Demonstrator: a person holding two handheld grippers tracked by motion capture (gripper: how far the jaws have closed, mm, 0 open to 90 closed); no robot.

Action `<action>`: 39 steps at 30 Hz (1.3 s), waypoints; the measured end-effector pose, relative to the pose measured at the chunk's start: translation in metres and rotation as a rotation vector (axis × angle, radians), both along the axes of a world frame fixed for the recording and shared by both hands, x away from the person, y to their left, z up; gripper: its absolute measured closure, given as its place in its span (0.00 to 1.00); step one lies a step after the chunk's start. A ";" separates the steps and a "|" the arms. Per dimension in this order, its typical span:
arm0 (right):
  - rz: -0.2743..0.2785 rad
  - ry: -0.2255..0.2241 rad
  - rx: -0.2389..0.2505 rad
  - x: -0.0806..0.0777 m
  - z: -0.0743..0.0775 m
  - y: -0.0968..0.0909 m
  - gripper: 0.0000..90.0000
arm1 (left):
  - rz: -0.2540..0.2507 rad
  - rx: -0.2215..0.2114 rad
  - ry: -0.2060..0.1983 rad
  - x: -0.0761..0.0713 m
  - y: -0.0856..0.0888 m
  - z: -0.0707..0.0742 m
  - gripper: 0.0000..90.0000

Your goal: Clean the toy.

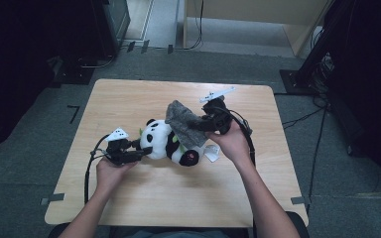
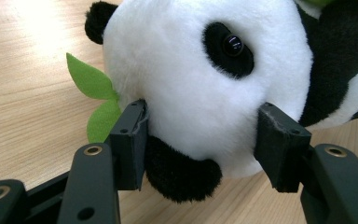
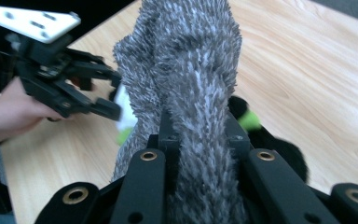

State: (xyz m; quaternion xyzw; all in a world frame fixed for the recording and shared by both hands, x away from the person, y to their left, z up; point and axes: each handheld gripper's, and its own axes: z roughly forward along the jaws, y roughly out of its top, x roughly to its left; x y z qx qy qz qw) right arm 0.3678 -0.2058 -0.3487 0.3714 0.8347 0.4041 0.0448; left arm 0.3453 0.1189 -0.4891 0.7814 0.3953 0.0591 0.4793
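Mid-worktop on the pale wooden table [image 1: 129, 198] lies the black-and-white plush panda [image 1: 171, 141] — long axis running left to right, head toward the left edge. The shaggy grey cloth [image 1: 186, 121] hangs over its body, pinched tight by the right gripper [image 1: 209, 124]. The left gripper [image 1: 140, 151] clamps the panda's head between its jaws.
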 end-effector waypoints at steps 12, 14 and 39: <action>0.096 0.029 -0.030 0.006 -0.010 0.076 0.84 | -0.001 0.003 0.000 0.000 0.000 0.000 0.46; 0.098 0.032 -0.033 0.009 -0.016 0.086 0.84 | -0.001 0.002 0.000 0.000 0.001 0.000 0.46; 0.102 0.027 -0.156 0.011 -0.036 0.084 0.82 | -0.009 -0.006 0.038 0.003 0.001 0.002 0.48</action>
